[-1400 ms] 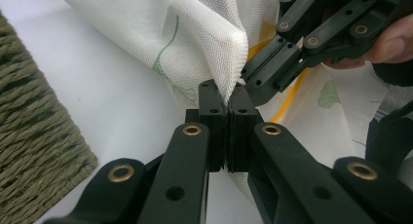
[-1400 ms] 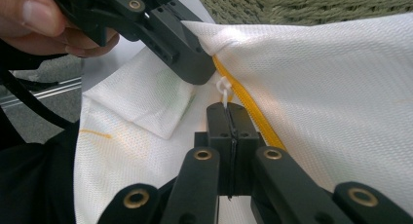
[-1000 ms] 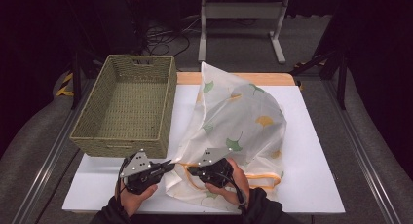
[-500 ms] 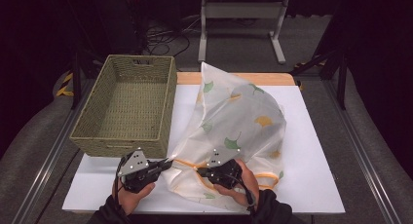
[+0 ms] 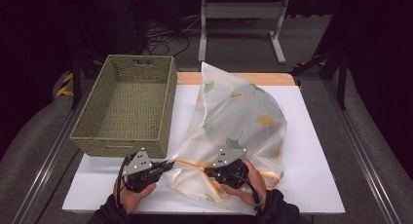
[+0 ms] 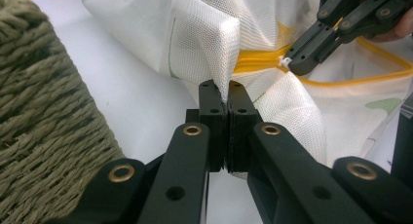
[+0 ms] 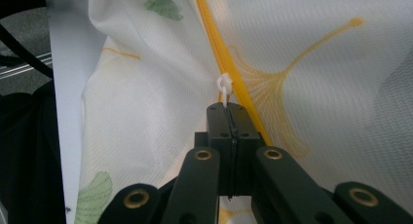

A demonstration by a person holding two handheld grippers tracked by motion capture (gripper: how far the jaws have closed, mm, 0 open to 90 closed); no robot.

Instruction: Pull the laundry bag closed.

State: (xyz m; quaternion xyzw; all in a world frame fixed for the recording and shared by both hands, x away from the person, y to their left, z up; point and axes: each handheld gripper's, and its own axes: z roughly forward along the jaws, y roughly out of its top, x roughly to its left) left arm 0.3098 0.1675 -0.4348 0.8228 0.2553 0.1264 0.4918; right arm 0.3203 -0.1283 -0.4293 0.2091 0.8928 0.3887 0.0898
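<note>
Near the front edge of the white surface (image 5: 311, 151), both claws work at one white mesh bag (image 5: 238, 121) printed with green and yellow ginkgo leaves; the bag lies across the middle and right of the surface, puffed up, its far corner reaching the wooden back edge; an orange zipper (image 5: 195, 164) runs along its near side. To the left, a woven basket (image 5: 127, 104) stands at the back left corner of the surface, its near end just beyond the left claw (image 5: 168, 164); its weave fills the left of the left claw view. That claw's jaws are pressed together on a fold of the bag's mesh (image 6: 221, 53), which rises straight from between their tips. Meanwhile the right claw (image 5: 207, 171), held in the person's right hand (image 5: 251, 182), has its jaws closed flat on the small white zipper pull (image 7: 224, 85), which sits on the orange zipper tape; the left claw view shows the same pinch from the side.
</note>
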